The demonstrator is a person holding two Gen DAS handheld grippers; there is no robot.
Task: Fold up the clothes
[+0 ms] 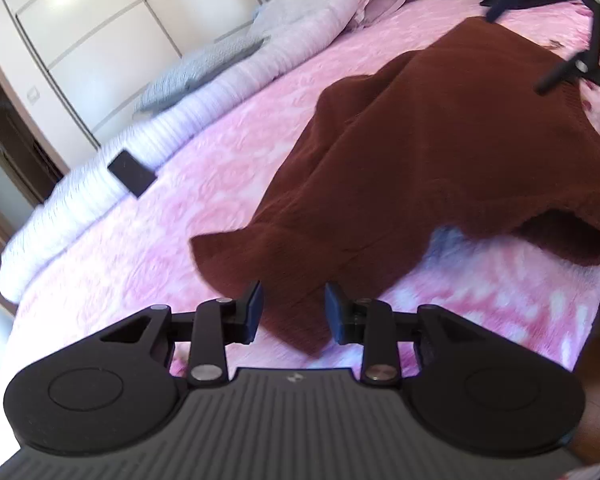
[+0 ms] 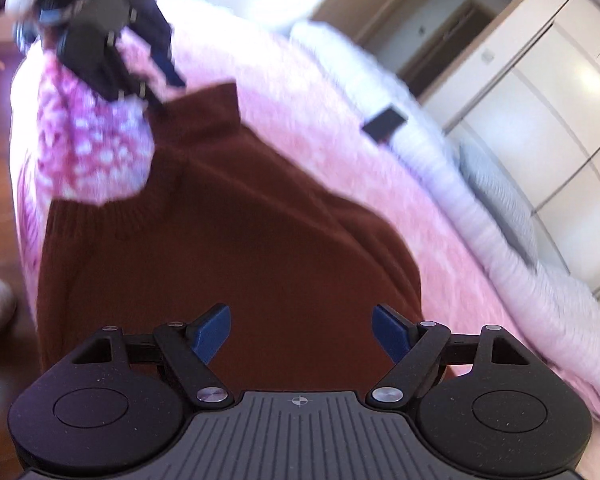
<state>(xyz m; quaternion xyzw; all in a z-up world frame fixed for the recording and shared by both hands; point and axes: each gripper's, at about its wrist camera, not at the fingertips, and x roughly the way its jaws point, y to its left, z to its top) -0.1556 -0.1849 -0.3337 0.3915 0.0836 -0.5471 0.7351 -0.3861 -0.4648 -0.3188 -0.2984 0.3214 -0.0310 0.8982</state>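
Garment: we see a rust-brown knit sweater (image 1: 420, 168) lying on the bed, spread across the middle and right of the left wrist view; in the right wrist view (image 2: 220, 240) it fills the centre of the frame.
Sweater detail: a ribbed cuff or hem opening shows at right centre of the left view; one corner reaches down toward the bottom centre.
Bed cover: pink patterned bedspread (image 1: 180, 220), under the sweater on all sides we can see.
Left gripper (image 1: 294, 312): bottom centre of its own view, jaws parted. A corner of the sweater shows in the gap between them, but we cannot tell whether it lies between the pads or under them; the pads do not press on it.
Right gripper (image 2: 302, 334): bottom centre of its own view, jaws spread wide, hovering over the sweater, gripping nothing.
Cross views: each gripper appears in the other's frame, at upper right in the left view and upper left in the right view, blurred.
Bedding: a pale ribbed blanket (image 1: 100, 184) runs along the far edge of the bed, with a grey pillow (image 1: 204, 68) on it.
Small item: a flat black object (image 1: 132, 174) lies on the blanket; we cannot tell what it is.
Background: white wardrobe doors (image 1: 100, 32) at upper left of the left view.
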